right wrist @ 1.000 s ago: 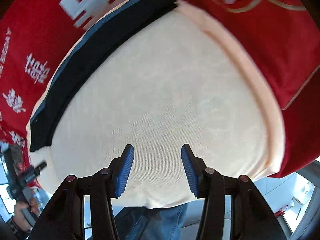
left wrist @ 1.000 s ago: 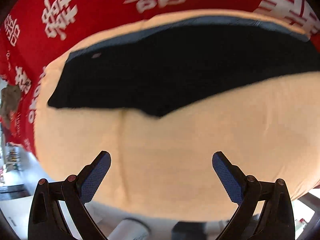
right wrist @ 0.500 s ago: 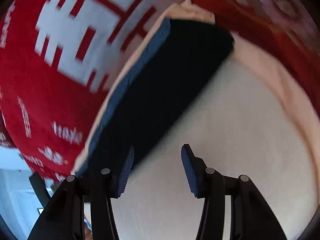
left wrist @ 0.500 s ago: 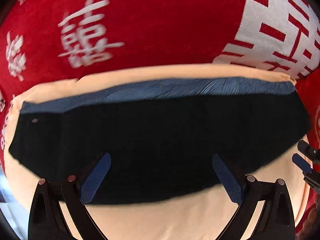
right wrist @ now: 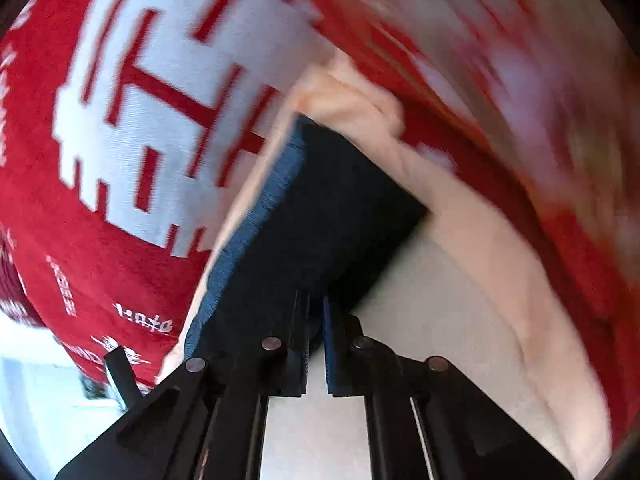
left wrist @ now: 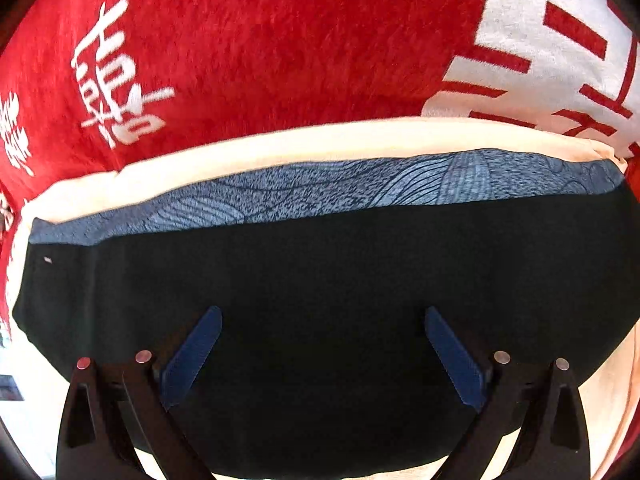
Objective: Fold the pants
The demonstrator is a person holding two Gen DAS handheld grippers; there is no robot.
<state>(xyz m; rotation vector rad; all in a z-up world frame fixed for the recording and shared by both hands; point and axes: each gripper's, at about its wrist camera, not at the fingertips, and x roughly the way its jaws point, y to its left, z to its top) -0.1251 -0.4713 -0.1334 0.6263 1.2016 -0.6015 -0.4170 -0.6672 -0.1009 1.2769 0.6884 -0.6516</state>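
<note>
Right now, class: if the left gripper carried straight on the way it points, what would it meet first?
Most likely the dark pants. The left gripper stands open directly over the black cloth, which fills the gap between its fingers. How near it hangs is unclear.

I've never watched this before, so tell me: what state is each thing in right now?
Pants: dark, lying flat on the cream cloth.
Cream cloth: spread over the red blanket.
Red blanket: spread out underneath.
Left gripper: open above the pants.
Right gripper: just closed, shut at the pants' edge.
</note>
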